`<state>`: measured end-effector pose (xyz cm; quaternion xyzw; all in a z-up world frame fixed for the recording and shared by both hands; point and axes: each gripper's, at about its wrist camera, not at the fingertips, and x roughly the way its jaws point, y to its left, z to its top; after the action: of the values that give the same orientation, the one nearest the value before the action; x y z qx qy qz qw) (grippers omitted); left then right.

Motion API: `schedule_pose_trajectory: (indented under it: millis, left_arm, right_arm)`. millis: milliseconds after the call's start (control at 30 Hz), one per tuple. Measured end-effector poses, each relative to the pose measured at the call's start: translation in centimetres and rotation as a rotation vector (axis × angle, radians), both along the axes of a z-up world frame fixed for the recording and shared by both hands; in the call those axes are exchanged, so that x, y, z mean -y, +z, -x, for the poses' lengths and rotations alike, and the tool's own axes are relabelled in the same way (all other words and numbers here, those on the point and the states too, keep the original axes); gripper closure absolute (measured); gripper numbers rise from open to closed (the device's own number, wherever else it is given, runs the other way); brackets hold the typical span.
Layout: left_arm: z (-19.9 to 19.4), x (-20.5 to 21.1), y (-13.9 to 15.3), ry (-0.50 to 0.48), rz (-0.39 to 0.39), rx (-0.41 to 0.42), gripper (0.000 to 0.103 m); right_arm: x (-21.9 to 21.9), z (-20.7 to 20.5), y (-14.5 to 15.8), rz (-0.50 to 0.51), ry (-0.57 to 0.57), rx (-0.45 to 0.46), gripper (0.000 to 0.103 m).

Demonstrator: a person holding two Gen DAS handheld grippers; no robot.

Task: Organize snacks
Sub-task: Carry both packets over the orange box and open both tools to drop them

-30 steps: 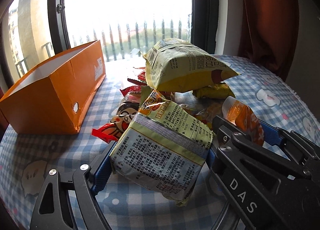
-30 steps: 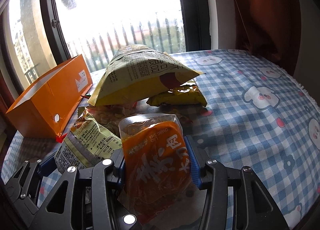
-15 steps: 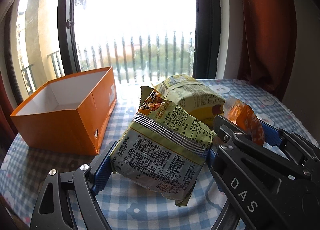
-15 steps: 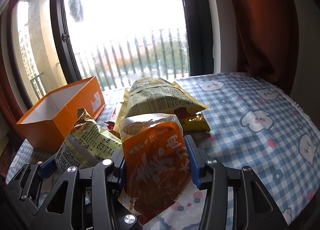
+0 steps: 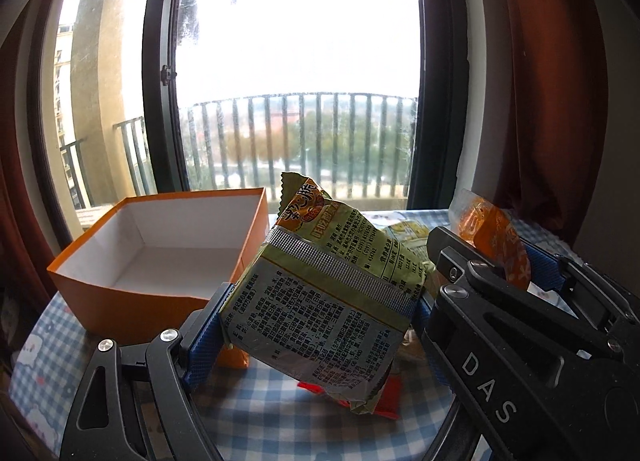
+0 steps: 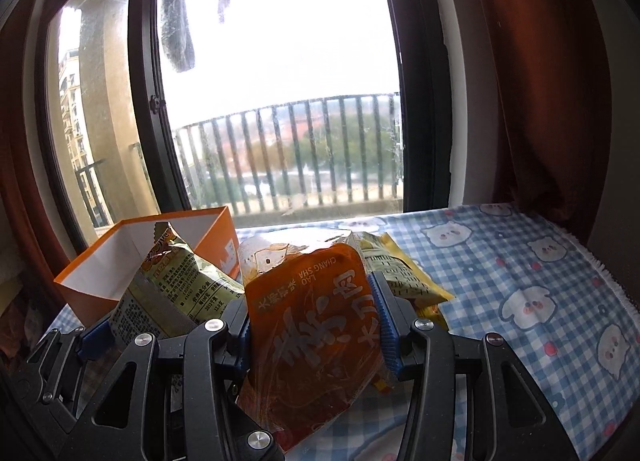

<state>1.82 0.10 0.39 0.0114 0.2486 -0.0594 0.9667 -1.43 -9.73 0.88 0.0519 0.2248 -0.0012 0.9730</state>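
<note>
The left gripper (image 5: 316, 321) is spread wide but clamped on a green snack bag (image 5: 320, 301); both blue pads press the bag's sides, and the bag hangs clear of the table w/ its crimped top tilted toward the window. The right gripper (image 6: 314, 325) sits narrower, pinching an orange snack pouch (image 6: 312, 341) between its blue pads; the pouch stands roughly upright, printed face to the camera, bottom edge sagging below the jaws. In the left wrist view the right gripper shows just beside the left one, at the right edge, w/ the orange pouch poking up from it.

An orange box (image 5: 160, 261), open at the top and white inside, stands on the table at the left, near the window; nothing shows inside it. The green bag is held just in front of the box's near right corner. Behind the orange pouch, a yellow-green bag (image 6: 404, 281) lies on the table, w/ more wrappers under it, partly hidden. A red wrapper (image 5: 384, 401) peeks out below the green bag.

The table is covered w/ a blue checked cloth (image 6: 520, 281) printed w/ small bears. Beyond is a dark-framed window (image 5: 296, 81) w/ a balcony railing outside, and a rust-red curtain (image 6: 520, 81) hangs at the right.
</note>
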Motion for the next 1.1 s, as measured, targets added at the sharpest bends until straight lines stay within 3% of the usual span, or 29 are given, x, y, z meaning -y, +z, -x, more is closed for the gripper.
schedule_pose_trajectory:
  millis: [533, 933, 1100]
  left_arm:
    - [-5.2, -6.3, 3.2, 0.074, -0.004, 0.074, 0.017]
    - [-9.9, -12.0, 2.2, 0.195, -0.009, 0.035, 0.017]
    - [-12.0, -14.2, 1.0, 0.244, -0.009, -0.025, 0.017]
  right_arm:
    - [-6.6, -5.8, 3.9, -0.002, 0.083, 0.066, 0.051]
    - [-12.9, -12.0, 3.6, -0.005, 0.181, 0.04, 0.051]
    - [-15.6, -14.9, 2.7, 0.0, 0.211, 0.02, 0.051]
